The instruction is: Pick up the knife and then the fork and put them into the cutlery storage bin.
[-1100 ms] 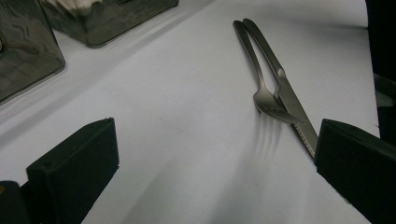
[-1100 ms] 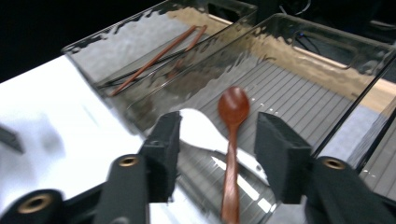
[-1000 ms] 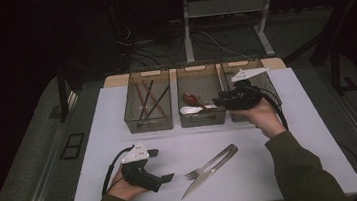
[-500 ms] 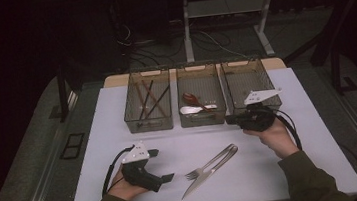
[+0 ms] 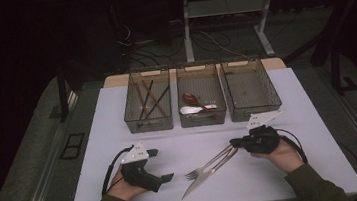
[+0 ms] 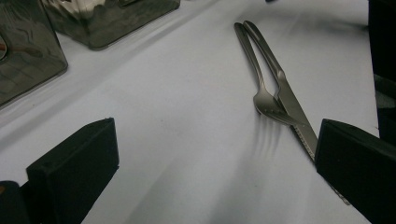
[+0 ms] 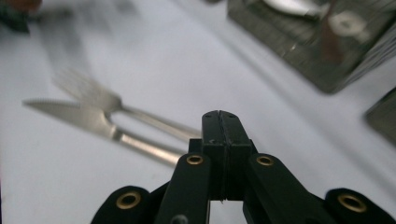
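A steel fork (image 5: 208,163) and a knife (image 5: 200,181) lie side by side on the white table (image 5: 118,117), handles pointing to the right rear. My right gripper (image 5: 232,144) is shut with nothing between its jaws, low over the table just at the handle ends. In the right gripper view its closed jaws (image 7: 220,122) point toward the fork (image 7: 100,95) and knife (image 7: 79,114). My left gripper (image 5: 159,165) rests at the front left, open and holding nothing. In the left gripper view the fork (image 6: 261,93) and knife (image 6: 289,102) lie ahead of its wide jaws (image 6: 215,161).
Three dark mesh bins stand in a row at the back. The left bin (image 5: 149,128) holds brown sticks. The middle bin (image 5: 204,124) holds a brown spoon (image 5: 190,99) and a white spoon (image 5: 195,110). The right bin (image 5: 256,117) looks bare. Table edges are close at the front.
My right gripper came back from the middle bin toward the person and down to the cutlery handles, and its jaws closed. The left gripper stayed put.
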Action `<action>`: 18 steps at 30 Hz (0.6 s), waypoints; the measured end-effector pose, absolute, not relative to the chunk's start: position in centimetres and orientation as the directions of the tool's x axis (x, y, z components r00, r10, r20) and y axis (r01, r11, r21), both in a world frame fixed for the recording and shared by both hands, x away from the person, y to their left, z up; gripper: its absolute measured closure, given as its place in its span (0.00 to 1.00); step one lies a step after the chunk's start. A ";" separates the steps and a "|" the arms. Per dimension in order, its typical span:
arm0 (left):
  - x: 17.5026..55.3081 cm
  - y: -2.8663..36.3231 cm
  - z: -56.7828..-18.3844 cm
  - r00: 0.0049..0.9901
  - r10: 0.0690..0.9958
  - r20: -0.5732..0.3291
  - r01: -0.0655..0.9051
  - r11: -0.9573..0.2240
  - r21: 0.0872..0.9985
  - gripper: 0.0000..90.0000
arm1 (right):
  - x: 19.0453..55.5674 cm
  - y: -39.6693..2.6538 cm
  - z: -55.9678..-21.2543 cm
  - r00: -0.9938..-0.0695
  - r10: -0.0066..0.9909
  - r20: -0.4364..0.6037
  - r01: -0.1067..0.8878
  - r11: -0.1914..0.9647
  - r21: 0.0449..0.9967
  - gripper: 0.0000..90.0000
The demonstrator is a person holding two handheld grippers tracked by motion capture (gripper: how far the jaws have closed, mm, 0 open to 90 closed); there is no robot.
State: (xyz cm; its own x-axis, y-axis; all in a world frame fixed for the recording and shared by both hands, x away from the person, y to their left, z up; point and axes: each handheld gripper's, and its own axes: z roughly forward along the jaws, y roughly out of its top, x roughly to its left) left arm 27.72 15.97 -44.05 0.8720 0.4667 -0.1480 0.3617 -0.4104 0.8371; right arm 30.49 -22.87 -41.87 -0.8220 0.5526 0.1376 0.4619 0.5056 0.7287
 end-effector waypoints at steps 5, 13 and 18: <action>27.7 15.9 -44.1 0.873 0.465 -0.146 0.360 -0.414 0.836 0.00 | 30.2 -21.7 -42.8 -0.840 0.531 0.109 0.444 0.559 0.700 1.00; 27.7 15.9 -44.1 0.875 0.462 -0.148 0.361 -0.417 0.834 0.00 | 30.9 -20.3 -43.9 -0.847 0.523 0.095 0.441 0.591 0.675 1.00; 27.7 15.9 -44.1 0.873 0.464 -0.149 0.362 -0.413 0.836 0.00 | 31.0 -19.5 -44.2 -0.856 0.510 0.082 0.430 0.615 0.661 1.00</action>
State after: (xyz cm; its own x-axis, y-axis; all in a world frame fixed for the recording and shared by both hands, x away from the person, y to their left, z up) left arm 27.70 15.94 -44.10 0.8734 0.4635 -0.1494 0.3622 -0.4131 0.8356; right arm 30.95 -19.54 -44.24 -0.8560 0.5104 0.0820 0.4298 0.6146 0.6614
